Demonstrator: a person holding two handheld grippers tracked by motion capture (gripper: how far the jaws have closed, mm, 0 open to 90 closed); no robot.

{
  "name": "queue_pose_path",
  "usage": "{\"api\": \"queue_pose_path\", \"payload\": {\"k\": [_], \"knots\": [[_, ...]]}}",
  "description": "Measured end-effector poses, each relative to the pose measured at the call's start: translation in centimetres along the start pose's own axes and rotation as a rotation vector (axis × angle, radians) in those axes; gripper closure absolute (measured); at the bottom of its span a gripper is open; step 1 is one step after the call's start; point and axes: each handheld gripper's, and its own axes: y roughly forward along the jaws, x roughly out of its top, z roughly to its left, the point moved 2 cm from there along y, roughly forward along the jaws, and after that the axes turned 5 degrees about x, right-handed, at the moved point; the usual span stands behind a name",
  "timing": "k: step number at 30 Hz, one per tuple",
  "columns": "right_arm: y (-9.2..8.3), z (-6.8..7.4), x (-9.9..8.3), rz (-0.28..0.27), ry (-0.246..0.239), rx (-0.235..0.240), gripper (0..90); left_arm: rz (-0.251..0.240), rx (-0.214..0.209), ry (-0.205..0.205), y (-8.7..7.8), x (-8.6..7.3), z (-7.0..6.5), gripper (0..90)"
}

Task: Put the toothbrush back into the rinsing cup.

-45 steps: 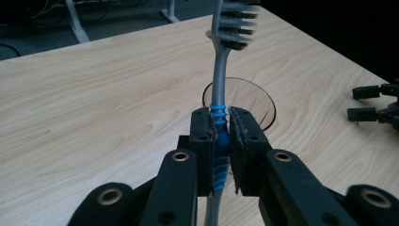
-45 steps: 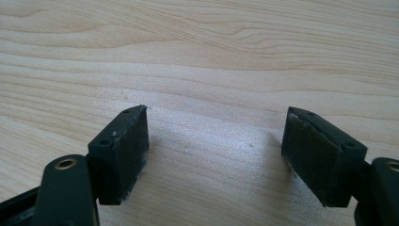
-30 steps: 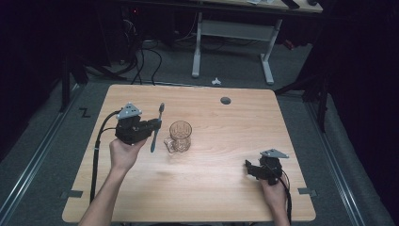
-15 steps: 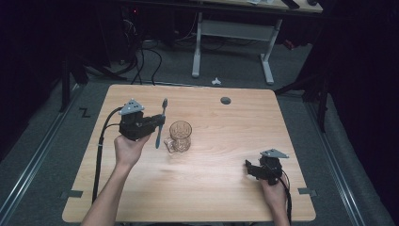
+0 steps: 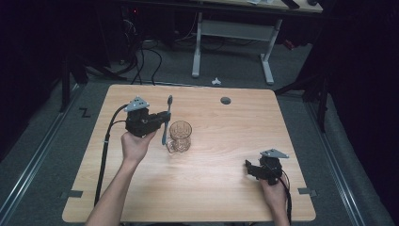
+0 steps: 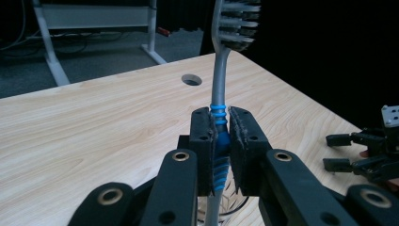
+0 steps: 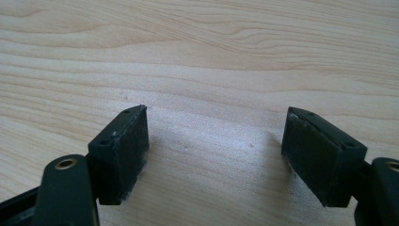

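Observation:
A grey toothbrush point(image 5: 165, 121) with blue grip rings stands nearly upright, bristles up, just left of a clear glass mug point(image 5: 180, 136) at the table's middle. My left gripper point(image 5: 164, 123) is shut on its handle. In the left gripper view the pads point(image 6: 241, 132) press the blue part of the toothbrush point(image 6: 219, 84), and the mug's rim point(image 6: 230, 200) shows below the jaws. My right gripper point(image 5: 248, 169) rests on the wooden table point(image 5: 226, 136) at the front right, open, nothing between its fingers point(image 7: 124, 141).
A round cable hole point(image 5: 226, 100) sits in the table's far right part. Beyond the far edge stand a white desk frame point(image 5: 230, 37) and cables on the dark floor. My right gripper point(image 6: 362, 155) shows far off in the left gripper view.
My left hand has carried the toothbrush a little to the right, closer to the mug, and turned it more upright. The right gripper has kept still.

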Motion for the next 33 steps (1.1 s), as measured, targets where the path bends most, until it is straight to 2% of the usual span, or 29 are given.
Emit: {"api": "queue_pose_path", "payload": {"k": [9, 13, 22, 26, 33], "knots": [[0.0, 0.0, 0.0, 0.000, 0.000, 0.000, 23.7, -0.015, 0.007, -0.018, 0.7, 0.0, 0.5, 80.4], [0.0, 0.0, 0.0, 0.000, -0.001, 0.000, 23.7, -0.026, -0.003, -0.031, 1.0, 0.0, 0.5, 80.5], [0.0, 0.0, 0.0, 0.000, -0.001, 0.001, 23.7, -0.037, -0.005, -0.009, 1.5, 0.5, -0.1, 80.5], [0.0, 0.0, 0.0, 0.000, -0.001, 0.002, 23.7, -0.025, 0.002, 0.002, 1.9, 0.4, -0.2, 80.5], [0.0, 0.0, 0.0, 0.000, -0.001, 0.002, 23.7, -0.022, 0.011, 0.012, 1.5, 0.1, -0.2, 80.4]]}}
